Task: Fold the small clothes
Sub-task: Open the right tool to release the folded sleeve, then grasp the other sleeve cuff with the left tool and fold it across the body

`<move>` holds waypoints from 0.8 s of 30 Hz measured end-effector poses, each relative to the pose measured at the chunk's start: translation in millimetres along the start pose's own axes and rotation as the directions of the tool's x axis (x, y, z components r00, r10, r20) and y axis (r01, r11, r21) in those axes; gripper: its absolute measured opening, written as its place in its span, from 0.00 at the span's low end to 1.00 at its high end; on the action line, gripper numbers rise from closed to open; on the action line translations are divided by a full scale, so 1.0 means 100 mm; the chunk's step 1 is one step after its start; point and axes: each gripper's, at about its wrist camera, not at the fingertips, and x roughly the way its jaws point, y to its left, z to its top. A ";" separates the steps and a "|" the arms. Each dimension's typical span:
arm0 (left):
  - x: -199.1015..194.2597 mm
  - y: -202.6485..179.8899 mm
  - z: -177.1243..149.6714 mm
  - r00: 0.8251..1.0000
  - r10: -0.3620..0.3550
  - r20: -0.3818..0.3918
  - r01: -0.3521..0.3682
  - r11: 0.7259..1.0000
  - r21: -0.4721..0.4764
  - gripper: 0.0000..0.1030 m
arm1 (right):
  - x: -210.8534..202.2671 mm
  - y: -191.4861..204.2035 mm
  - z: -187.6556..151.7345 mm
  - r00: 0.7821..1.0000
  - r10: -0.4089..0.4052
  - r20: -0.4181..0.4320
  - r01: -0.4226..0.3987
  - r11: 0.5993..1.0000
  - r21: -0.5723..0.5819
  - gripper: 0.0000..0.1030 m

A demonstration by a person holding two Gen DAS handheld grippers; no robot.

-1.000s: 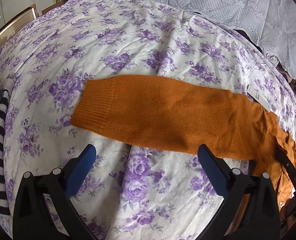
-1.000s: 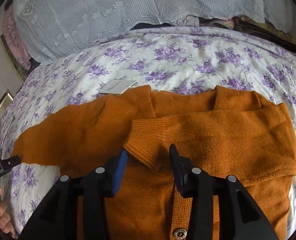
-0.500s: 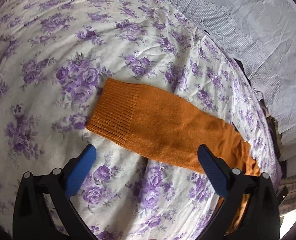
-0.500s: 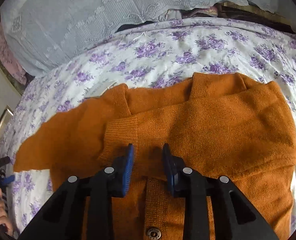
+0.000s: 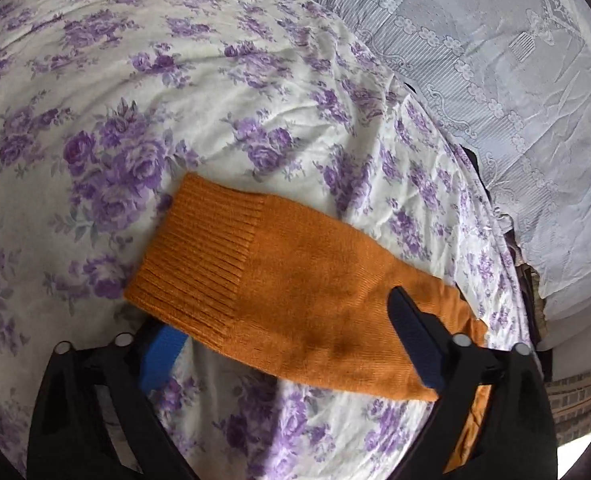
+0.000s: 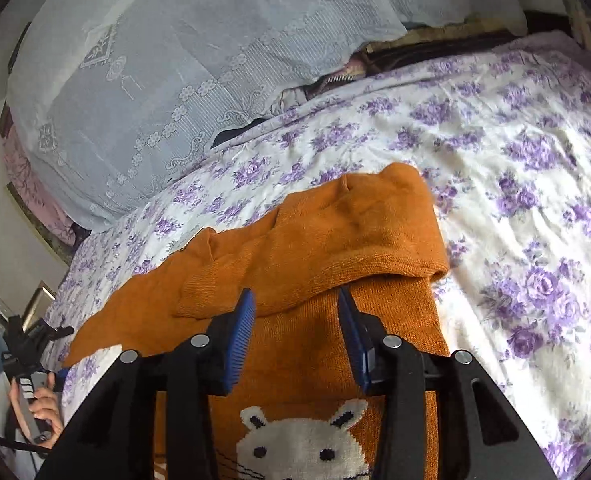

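The left gripper (image 5: 291, 340), jaws apart astride the sweater's (image 6: 295, 280) sleeve cuff (image 5: 199, 264), should pinch its edge squarely; the right gripper (image 6: 295, 328) hovers open-jawed.

No text, label, brand, number or sign can be read in either view. The orange sweater (image 6: 295, 264) carries only a knitted white animal face (image 6: 307, 440) at the bottom centre of the right wrist view, a picture with no lettering. The handheld device (image 6: 23, 364) at the lower left of that view has a small pale mark on its dark body, too small and blurred to make out.
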 end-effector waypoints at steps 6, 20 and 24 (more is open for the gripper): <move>-0.03 0.05 0.04 0.994 0.102 0.033 -0.103 0.995 0.017 0.19 | 0.20 -0.08 -0.07 0.997 0.002 -0.081 0.002 0.999 0.048 0.42; -0.53 -0.72 -0.32 0.967 0.185 0.174 -0.225 0.942 0.250 0.08 | -0.60 -0.19 0.17 0.998 0.056 0.037 -0.056 0.998 0.007 0.51; -0.74 -1.26 -0.59 0.951 0.186 0.247 -0.270 0.888 0.372 0.08 | -0.95 -0.20 0.20 0.988 0.097 0.122 -0.095 0.995 -0.020 0.58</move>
